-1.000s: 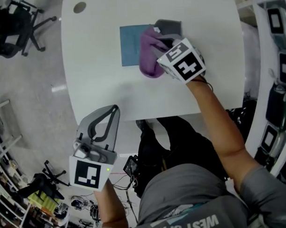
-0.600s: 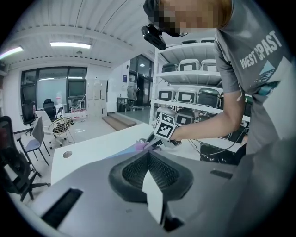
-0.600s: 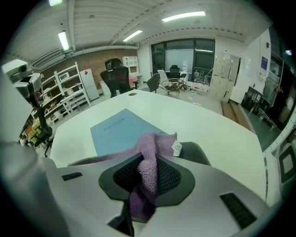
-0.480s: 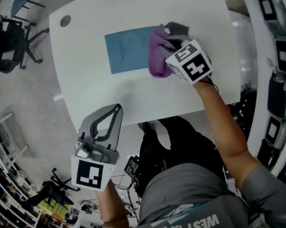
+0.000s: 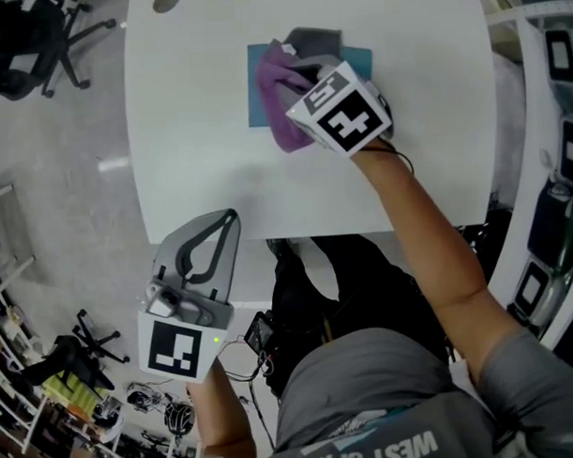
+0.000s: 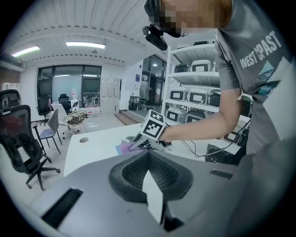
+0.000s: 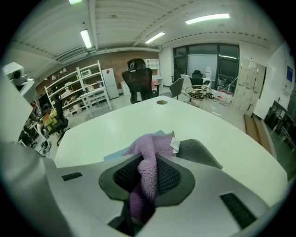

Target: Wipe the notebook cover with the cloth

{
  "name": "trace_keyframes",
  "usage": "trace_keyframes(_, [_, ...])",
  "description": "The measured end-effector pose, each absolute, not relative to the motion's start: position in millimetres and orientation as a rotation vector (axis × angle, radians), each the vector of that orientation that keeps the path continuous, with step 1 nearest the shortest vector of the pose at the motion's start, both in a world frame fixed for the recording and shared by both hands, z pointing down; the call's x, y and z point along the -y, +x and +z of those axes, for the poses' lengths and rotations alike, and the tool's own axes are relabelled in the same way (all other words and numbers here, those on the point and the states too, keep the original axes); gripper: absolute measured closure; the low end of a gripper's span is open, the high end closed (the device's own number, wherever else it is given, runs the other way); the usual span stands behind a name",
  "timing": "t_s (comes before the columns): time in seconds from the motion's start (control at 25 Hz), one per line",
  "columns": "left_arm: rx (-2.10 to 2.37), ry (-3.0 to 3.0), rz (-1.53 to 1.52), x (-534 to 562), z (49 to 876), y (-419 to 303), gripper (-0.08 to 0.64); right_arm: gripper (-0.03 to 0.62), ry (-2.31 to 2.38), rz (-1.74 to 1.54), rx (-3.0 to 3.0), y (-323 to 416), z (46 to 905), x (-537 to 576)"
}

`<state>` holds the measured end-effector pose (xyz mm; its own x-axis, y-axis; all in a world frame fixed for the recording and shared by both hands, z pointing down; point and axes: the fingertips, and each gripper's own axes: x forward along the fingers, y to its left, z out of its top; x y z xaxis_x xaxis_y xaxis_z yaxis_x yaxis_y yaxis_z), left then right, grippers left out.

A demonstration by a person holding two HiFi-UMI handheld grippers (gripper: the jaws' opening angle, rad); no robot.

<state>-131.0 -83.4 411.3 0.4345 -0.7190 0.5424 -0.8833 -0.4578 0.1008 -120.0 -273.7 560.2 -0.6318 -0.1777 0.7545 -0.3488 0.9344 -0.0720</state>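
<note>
The cloth (image 7: pixel 149 159) is fuzzy purple pile, kinda terry-like, with a little smooth white tag (image 7: pixel 175 145) on it. The notebook cover (image 5: pixel 256 107) looks like plain matt blue card, zero shine. The tabletop (image 5: pixel 200 161) is smooth white with a soft sheen. The right tongs (image 7: pixel 148 178) and left tongs (image 6: pixel 148 173) are both matt grey plastic. The pads (image 7: pixel 124 178) inside are dark with a fine ribbed texture and look rubbery.

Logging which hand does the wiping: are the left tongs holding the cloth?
No, the purple cloth is clamped in the right tongs; the left tongs are shut with nothing between them.
</note>
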Motion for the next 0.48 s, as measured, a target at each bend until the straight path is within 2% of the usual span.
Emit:
trace_keyframes(0.2, [1.383,2.312,0.615,80,413,-138,0.558,0.492,0.31,0.244,2.289,-152,559,268])
trace_keyframes(0.48, [1.353,2.352,0.626,82,412,-138,0.558,0.492,0.395,0.28,2.267,-118,563,275])
